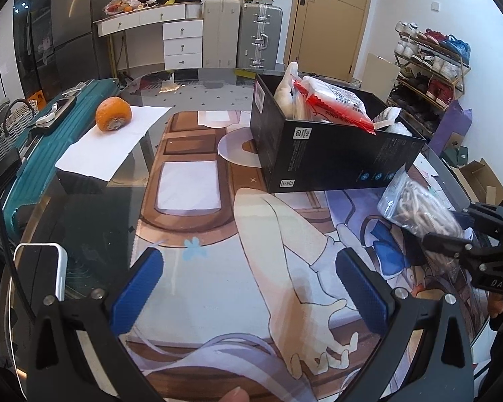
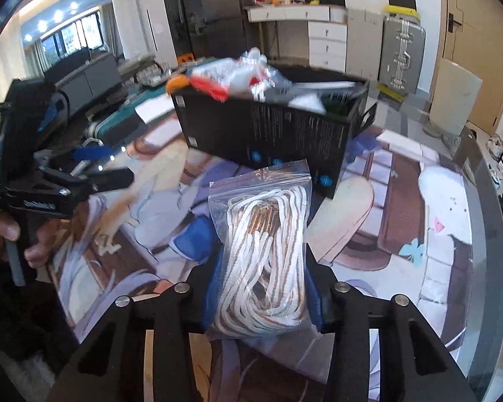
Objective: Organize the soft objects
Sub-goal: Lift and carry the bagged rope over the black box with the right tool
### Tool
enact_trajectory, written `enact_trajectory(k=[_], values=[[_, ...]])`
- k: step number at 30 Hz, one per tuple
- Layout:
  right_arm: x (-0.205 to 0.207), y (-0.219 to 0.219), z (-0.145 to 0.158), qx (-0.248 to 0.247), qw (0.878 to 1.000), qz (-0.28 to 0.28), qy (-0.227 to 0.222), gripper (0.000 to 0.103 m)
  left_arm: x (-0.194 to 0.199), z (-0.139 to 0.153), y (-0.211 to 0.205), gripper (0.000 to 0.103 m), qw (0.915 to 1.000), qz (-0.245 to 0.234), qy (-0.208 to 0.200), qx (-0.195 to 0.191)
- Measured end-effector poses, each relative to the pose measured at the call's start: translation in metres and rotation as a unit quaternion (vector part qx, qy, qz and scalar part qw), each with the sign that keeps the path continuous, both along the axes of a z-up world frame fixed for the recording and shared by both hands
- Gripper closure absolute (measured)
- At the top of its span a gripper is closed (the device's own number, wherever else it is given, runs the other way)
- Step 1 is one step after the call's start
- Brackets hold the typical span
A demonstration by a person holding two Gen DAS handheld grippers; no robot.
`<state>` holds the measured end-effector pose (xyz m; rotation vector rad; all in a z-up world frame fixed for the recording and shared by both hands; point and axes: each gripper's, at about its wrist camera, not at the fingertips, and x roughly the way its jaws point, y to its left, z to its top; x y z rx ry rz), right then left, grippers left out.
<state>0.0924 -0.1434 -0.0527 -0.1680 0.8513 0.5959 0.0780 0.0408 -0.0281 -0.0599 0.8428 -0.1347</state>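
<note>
My right gripper [image 2: 263, 288] is shut on a clear zip bag of white and brown cord [image 2: 265, 251] and holds it above the mat, just in front of the black box [image 2: 275, 134]. The bag also shows at the right of the left wrist view [image 1: 415, 207], held by the right gripper [image 1: 452, 244]. The black box [image 1: 318, 154] holds a red and white packet [image 1: 332, 104] and other soft bags. My left gripper [image 1: 248, 284] is open and empty over the printed mat [image 1: 218, 268]. It also shows in the right wrist view [image 2: 84, 181].
An orange [image 1: 113, 114] lies on a white paper sheet [image 1: 110, 140] at the far left of the glass table. A teal suitcase [image 1: 33, 154] stands along the left edge. A white-edged phone [image 1: 43, 268] lies near the left finger. A shoe rack [image 1: 429, 63] stands at the right.
</note>
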Motion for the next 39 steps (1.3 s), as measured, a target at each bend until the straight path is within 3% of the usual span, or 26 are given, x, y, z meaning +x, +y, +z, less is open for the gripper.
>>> enact_trajectory(k=[12, 31, 33, 39], values=[[-0.011, -0.041, 0.05, 0.035, 0.995, -0.062, -0.073, 0.061, -0.005, 0.012, 0.004, 0.0, 0.9998, 0.002, -0.018, -0.001], [-0.005, -0.065, 0.079, 0.074, 0.984, -0.129, -0.102, 0.061, 0.02, 0.071, 0.017, 0.001, 0.9953, -0.019, -0.091, -0.029], [-0.004, -0.071, 0.085, 0.073, 0.983, -0.133, -0.105, 0.061, 0.021, 0.073, 0.012, 0.004, 0.9944, -0.024, -0.099, -0.027], [0.001, -0.078, 0.098, 0.066, 0.982, -0.133, -0.114, 0.061, 0.029, 0.076, -0.006, 0.039, 0.9934, -0.051, -0.1, -0.021]])
